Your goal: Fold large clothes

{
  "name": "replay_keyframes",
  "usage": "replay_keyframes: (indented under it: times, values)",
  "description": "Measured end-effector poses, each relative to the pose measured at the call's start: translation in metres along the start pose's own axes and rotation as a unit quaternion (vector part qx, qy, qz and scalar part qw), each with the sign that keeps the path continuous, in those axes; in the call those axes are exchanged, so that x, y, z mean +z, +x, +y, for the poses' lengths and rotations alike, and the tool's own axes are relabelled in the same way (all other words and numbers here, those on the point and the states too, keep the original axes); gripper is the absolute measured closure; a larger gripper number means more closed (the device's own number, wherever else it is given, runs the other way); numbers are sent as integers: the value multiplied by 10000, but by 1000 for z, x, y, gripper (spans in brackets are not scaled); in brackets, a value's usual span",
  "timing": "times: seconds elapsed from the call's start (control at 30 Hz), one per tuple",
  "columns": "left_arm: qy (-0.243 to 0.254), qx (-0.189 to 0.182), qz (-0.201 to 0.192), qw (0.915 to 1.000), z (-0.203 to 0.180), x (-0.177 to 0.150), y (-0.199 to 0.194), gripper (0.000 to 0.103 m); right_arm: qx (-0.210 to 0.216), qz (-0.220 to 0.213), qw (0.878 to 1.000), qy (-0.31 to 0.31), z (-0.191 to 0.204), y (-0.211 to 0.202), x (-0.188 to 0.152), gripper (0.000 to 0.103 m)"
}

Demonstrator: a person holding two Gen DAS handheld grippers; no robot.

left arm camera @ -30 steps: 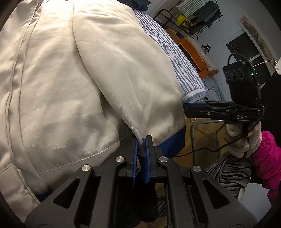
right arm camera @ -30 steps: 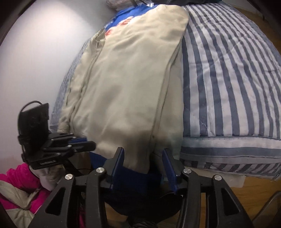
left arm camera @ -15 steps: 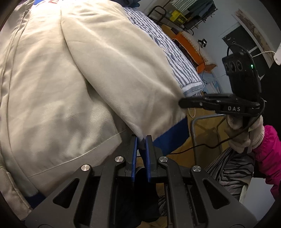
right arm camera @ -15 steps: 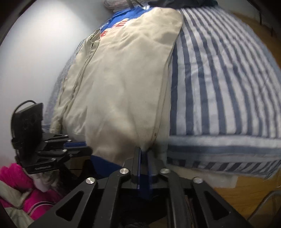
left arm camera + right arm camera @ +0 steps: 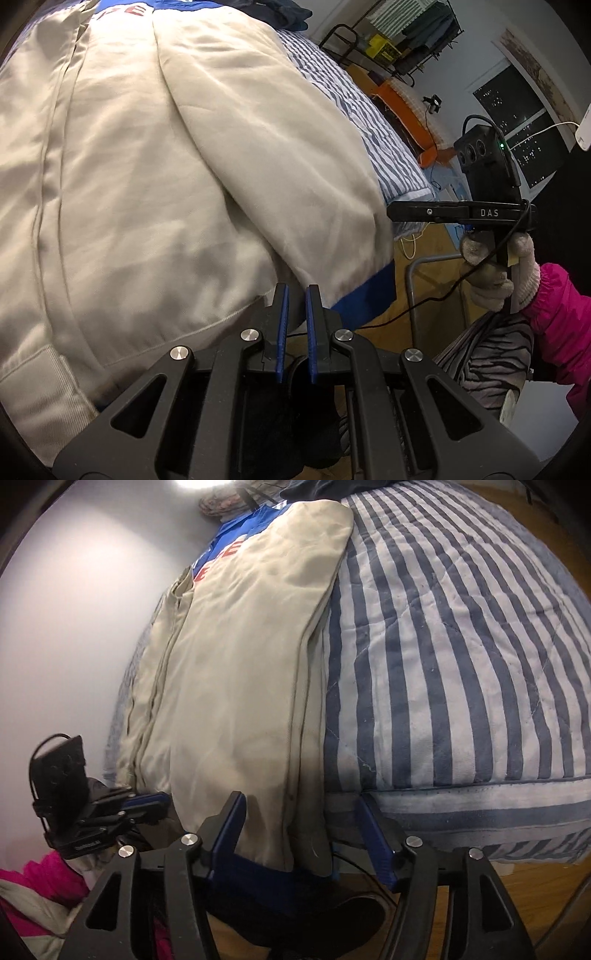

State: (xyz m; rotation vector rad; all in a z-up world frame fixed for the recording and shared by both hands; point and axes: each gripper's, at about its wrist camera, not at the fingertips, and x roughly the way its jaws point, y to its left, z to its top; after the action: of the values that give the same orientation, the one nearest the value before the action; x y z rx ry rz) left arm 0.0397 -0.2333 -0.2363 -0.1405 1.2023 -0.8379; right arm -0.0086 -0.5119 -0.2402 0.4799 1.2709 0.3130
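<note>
A large beige jacket (image 5: 155,177) with a blue hem and red lettering lies lengthwise on the striped bed, its sides folded in; it also shows in the right wrist view (image 5: 240,686). My left gripper (image 5: 295,295) sits at the jacket's lower edge with its blue pads nearly together; no cloth shows between them. My right gripper (image 5: 301,812) is open wide, its fingers on either side of the jacket's lower right corner, not clamped. Each gripper shows in the other's view, the right (image 5: 458,214) and the left (image 5: 122,808).
The blue-and-white striped quilt (image 5: 461,646) covers the bed to the right of the jacket. A white wall (image 5: 74,609) runs along the left. A clothes rack (image 5: 413,37), orange items and wooden floor (image 5: 428,243) lie beyond the bed's foot. A metal frame stands near my right hand.
My right gripper was shut on the jacket's lower edge half a second ago and has now opened wide. My left gripper's pads have parted slightly and the view has drawn back.
</note>
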Motion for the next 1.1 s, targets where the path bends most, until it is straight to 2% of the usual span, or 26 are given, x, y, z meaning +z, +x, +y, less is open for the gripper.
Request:
replay_keyframes:
  times: [0.03, 0.1, 0.2, 0.3, 0.37, 0.4, 0.43, 0.47, 0.6, 0.7, 0.77, 0.93, 1.1]
  values:
    - [31, -3, -12, 10000, -2, 1, 1, 97, 46, 7, 10000, 4, -1, -1, -1, 56]
    - [91, -23, -23, 10000, -7, 4, 4, 97, 265, 160, 9995, 32, -3, 3, -2, 73]
    - [201, -6, -46, 9998, -12, 10, 8, 97, 310, 144, 9994, -5, -6, 0, -4, 73]
    - [223, 17, -55, 9997, -11, 16, 13, 97, 340, 181, 9993, -11, -9, 4, -3, 67]
    - [220, 41, -50, 9997, -10, 19, 17, 97, 341, 194, 9992, -2, -7, 8, -1, 67]
    - [218, 49, -40, 9997, -9, 21, 20, 97, 286, 199, 9994, -54, -4, 8, 0, 73]
    - [222, 53, -28, 9997, -8, 22, 22, 97, 244, 184, 9995, -85, -2, 7, 0, 88]
    - [224, 44, 8, 9997, -7, 22, 27, 97, 199, 168, 9996, -109, 2, 5, 0, 93]
    - [300, 7, 91, 9995, -6, 22, 34, 97, 11, 36, 9999, -156, 22, -6, -1, 97]
    - [211, -77, 74, 9997, -3, 22, 25, 97, -251, -50, 9993, -290, 47, -16, 0, 97]
    - [130, -172, -85, 9997, 0, 22, 10, 97, -403, -67, 9985, -368, 61, -20, 3, 98]
    - [-121, -228, -648, 9976, 16, 18, -46, 97, -1011, -62, 9895, -1036, 111, -24, 12, 98]
    - [-455, -129, -1149, 9922, 44, 6, -96, 97, -1227, -7, 9802, -1552, 156, -16, 23, 98]
